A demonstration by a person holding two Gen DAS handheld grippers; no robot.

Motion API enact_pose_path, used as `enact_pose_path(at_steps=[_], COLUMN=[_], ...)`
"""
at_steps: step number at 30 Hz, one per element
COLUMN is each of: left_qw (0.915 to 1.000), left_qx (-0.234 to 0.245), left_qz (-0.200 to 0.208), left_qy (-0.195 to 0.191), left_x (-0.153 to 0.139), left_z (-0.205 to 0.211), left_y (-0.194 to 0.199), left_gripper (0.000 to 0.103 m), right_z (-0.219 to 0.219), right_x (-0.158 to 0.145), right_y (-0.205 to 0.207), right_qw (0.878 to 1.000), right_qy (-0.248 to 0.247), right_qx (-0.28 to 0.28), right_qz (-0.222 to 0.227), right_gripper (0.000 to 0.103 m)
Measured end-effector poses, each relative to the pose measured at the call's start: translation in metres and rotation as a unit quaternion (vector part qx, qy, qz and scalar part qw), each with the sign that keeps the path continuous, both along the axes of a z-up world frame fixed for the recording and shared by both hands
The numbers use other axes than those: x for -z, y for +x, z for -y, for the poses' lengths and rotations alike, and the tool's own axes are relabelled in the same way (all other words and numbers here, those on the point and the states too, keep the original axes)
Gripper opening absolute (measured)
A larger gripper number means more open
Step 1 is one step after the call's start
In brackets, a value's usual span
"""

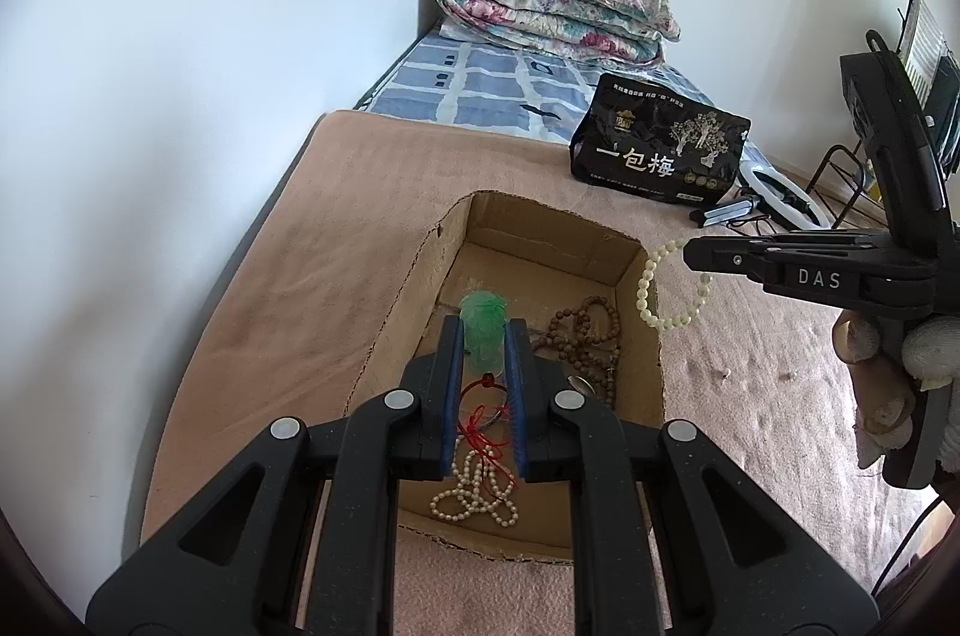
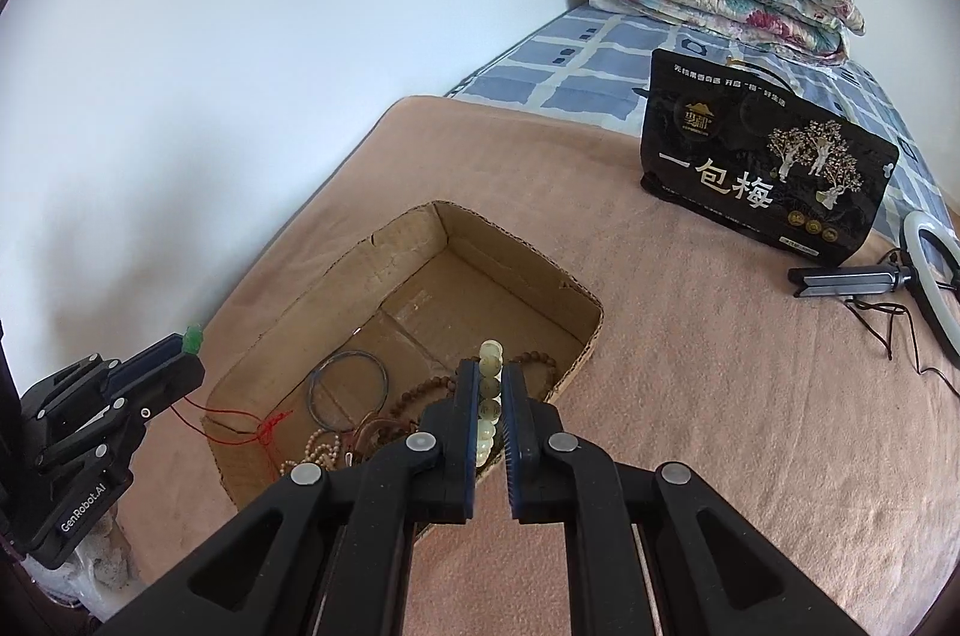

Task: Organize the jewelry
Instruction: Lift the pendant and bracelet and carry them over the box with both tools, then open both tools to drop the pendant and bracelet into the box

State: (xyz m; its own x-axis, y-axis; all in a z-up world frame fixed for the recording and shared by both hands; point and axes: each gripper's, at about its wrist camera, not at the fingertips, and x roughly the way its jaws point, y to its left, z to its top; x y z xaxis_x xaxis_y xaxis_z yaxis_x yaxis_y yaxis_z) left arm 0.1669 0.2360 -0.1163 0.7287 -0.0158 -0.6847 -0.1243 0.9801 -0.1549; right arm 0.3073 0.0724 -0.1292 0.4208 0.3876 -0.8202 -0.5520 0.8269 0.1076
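Inside the box (image 2: 558, 288), only right wrist shows a bangle (image 2: 348, 390).

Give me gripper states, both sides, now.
Left gripper: closed on green pendant.
Right gripper: closed on pale bead bracelet.

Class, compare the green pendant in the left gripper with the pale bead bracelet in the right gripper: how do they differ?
The green pendant is one translucent carved piece; the pale bead bracelet is a loop of round cream beads. The pendant trails a red cord into the cardboard box; the bracelet hangs free beside the box's right wall. Both are pinched between fingers: left gripper, right gripper.
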Motion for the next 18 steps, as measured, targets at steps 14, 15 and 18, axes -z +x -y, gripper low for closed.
enact_pose_path(at_steps=[14,15,18], left_qw=[0.9999,0.9999,0.9999], left_qx=[-0.005,-0.004,-0.003], left_qz=[-0.009,-0.01,-0.011], left_qy=[-0.004,-0.003,-0.001], left_x=[0.009,0.01,0.011], left_z=[-0.003,-0.002,-0.002], left_y=[0.004,0.004,0.005], left_gripper=[0.012,0.012,0.012], right_z=[-0.019,-0.019,-0.021], right_x=[0.02,0.02,0.021], right_y=[0.012,0.012,0.012], right_qw=[1.0,1.0,1.0], right_qy=[-0.022,-0.022,-0.022], right_qx=[-0.005,-0.006,-0.008], right_qz=[-0.003,-0.003,-0.004], right_gripper=[0.005,0.005,0.005])
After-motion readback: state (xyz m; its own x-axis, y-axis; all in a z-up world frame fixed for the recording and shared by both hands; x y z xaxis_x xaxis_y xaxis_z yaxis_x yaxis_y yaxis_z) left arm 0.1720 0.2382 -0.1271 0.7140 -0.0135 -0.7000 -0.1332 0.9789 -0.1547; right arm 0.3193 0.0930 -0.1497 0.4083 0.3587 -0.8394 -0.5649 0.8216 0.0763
